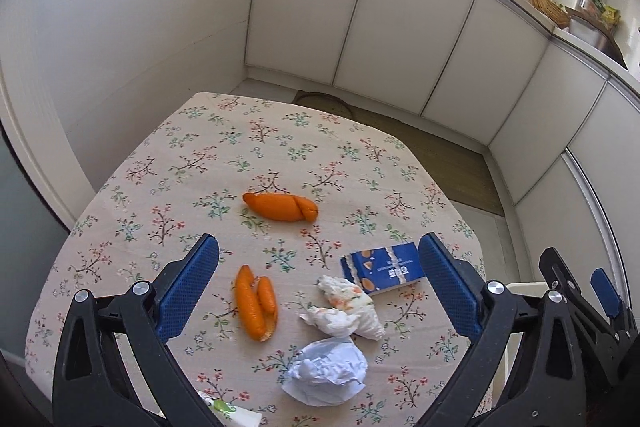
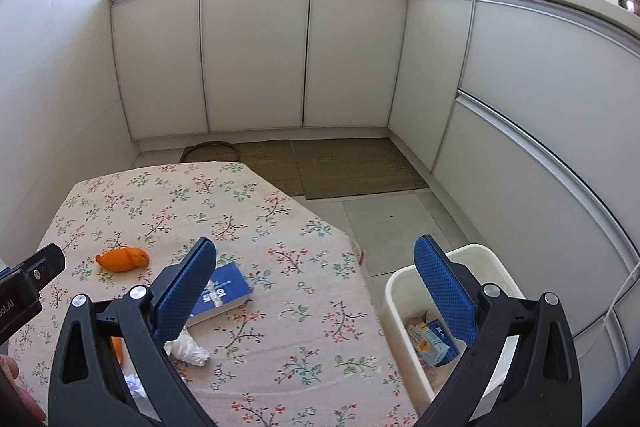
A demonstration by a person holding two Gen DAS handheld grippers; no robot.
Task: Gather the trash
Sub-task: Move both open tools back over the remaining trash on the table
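Left tongs (image 1: 318,273): open, empty, above crumpled paper (image 1: 326,373).
Right tongs (image 2: 316,281): open, empty, between desk (image 2: 312,347) and white bin (image 2: 400,291).

The right gripper (image 2: 316,263) hung with jaws wide apart over the bench (image 2: 304,347) edge; a blue box (image 2: 228,291) lay at nine o'clock, a white bin (image 2: 400,291) at three.
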